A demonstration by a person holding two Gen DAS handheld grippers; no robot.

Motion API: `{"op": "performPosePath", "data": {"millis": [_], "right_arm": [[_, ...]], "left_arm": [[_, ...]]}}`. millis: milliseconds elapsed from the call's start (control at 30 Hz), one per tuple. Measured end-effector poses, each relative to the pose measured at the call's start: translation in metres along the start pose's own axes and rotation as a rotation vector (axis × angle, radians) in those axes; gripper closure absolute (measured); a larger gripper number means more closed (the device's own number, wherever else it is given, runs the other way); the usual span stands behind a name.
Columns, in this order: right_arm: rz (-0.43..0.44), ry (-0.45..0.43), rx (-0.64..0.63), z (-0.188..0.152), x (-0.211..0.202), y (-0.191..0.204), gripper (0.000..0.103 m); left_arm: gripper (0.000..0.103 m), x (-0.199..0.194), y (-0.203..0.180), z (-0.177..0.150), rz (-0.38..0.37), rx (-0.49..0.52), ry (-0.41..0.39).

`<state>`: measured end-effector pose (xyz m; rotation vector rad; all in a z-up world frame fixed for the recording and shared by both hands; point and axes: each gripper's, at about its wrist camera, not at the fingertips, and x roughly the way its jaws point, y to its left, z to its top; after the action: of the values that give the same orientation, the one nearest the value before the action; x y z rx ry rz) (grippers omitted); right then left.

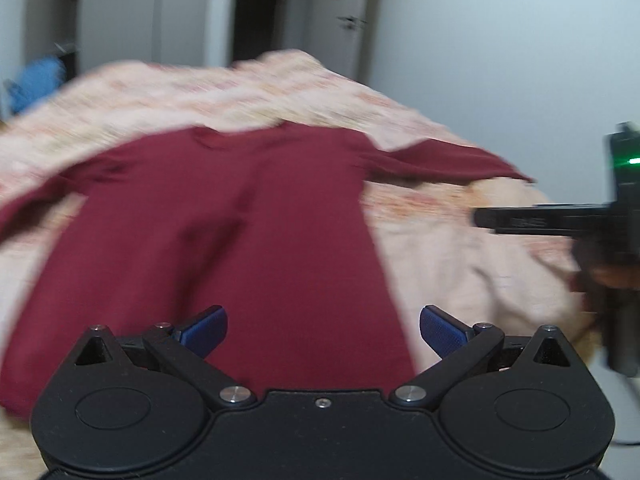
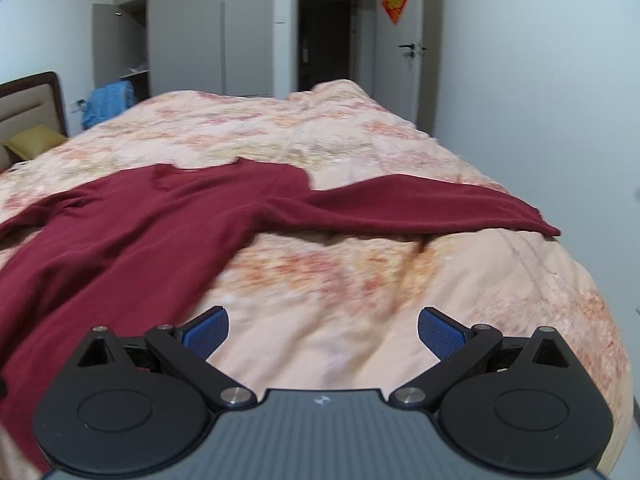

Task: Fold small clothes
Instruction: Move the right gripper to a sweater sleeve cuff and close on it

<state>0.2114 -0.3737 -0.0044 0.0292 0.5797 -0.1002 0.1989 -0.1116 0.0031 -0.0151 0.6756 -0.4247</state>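
A dark red long-sleeved top (image 1: 224,232) lies spread flat on the bed, collar at the far end and both sleeves stretched out sideways. My left gripper (image 1: 323,330) hovers open over its lower hem with nothing between the blue pads. In the right wrist view the same top (image 2: 132,232) fills the left side, and its right sleeve (image 2: 432,208) runs across toward the bed's right edge. My right gripper (image 2: 323,330) is open above bare quilt, to the right of the top's body and short of the sleeve. The right gripper's black body (image 1: 580,220) shows at the right edge of the left wrist view.
A peach floral quilt (image 2: 360,136) covers the bed. A headboard (image 2: 36,108) and yellow pillow (image 2: 34,142) are at the left, blue cloth (image 2: 106,102) beyond. Wardrobes, a dark doorway (image 2: 326,40) and a white wall stand behind; the bed drops off at the right.
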Motion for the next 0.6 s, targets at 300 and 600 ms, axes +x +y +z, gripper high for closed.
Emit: {"op": "performPosePath", "data": {"millis": [300,600], "right_arm": [[-0.071,0.006,0.052,0.016,0.051,-0.054,0.0],[-0.079,-0.061,0.385,0.037,0.099,-0.151,0.0]], "left_arm": [[0.001,0.058,-0.021,0.03,-0.081,0.059,0.082],[0.001,0.118,0.017,0.101,0.061,0.029,0.068]]}}
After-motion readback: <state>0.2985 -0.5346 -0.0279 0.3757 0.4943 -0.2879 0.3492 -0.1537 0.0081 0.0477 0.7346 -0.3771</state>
